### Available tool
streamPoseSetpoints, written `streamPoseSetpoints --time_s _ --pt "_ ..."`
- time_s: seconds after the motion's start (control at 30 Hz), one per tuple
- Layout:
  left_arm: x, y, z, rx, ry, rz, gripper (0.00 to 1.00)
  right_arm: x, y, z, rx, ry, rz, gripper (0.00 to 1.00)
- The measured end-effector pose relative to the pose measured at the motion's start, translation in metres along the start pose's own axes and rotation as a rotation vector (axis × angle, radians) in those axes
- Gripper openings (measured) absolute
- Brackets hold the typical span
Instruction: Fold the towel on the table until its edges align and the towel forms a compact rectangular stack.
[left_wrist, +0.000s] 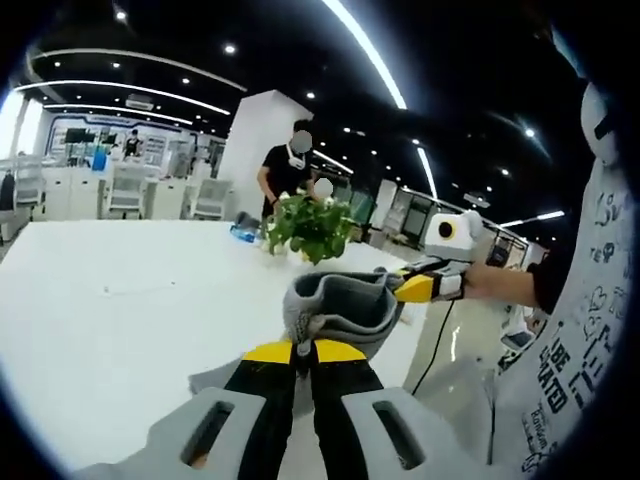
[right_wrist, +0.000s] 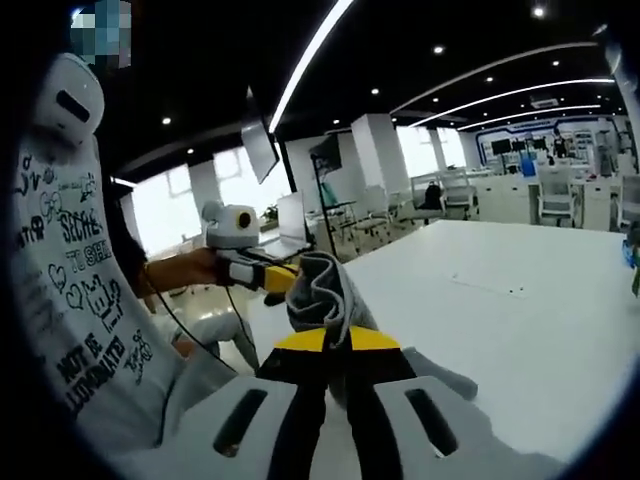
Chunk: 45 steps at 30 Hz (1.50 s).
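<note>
Grey towel (left_wrist: 340, 305) hangs pinched between left gripper (left_wrist: 302, 352) and right gripper (right_wrist: 337, 340).

1. The grey towel (left_wrist: 340, 305) (right_wrist: 318, 290) hangs bunched and raised above the white tabletop (left_wrist: 120, 300) (right_wrist: 530, 340).
2. Its upper edge curls over in folds; a lower part trails onto the tabletop.

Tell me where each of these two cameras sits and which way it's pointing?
Left gripper view: rides on the left gripper, looking along its shut jaws at the gray towel above the white table, toward a potted plant; the person's printed shirt shows at the right.
Right gripper view: rides on the right gripper, facing the opposite way toward the windows; the shirt shows at the left.
Shared: towel, table, and each other's gripper.
</note>
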<state>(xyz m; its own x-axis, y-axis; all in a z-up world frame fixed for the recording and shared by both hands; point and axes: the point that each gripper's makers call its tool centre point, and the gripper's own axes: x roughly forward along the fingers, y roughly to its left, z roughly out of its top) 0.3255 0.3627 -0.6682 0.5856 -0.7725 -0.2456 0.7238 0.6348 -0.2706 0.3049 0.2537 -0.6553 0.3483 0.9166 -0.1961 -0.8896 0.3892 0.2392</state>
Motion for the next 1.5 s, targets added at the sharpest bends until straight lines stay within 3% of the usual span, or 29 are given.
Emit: streamPoseSetpoints --time_s 0.2,0.4,0.7,1.2,1.5 --pt "-0.001 -0.001 -0.009 -0.019 0.012 -0.006 0.05 -0.004 -0.004 -0.004 0.028 -0.001 -0.015 0.04" --pt "0.006 0.01 -0.022 -0.034 0.043 0.013 0.05 0.003 -0.025 -0.017 0.089 0.024 -0.064 0.04" --pt "0.035 0.046 -0.04 -0.097 0.078 0.065 0.05 0.021 -0.064 -0.034 0.151 0.065 -0.134 0.04" --pt "0.068 0.084 -0.092 -0.145 0.228 0.1 0.06 0.046 -0.12 -0.095 0.273 0.191 -0.216 0.04" --pt "0.089 0.113 -0.126 -0.23 0.303 0.16 0.06 0.064 -0.145 -0.133 0.361 0.287 -0.259 0.04"
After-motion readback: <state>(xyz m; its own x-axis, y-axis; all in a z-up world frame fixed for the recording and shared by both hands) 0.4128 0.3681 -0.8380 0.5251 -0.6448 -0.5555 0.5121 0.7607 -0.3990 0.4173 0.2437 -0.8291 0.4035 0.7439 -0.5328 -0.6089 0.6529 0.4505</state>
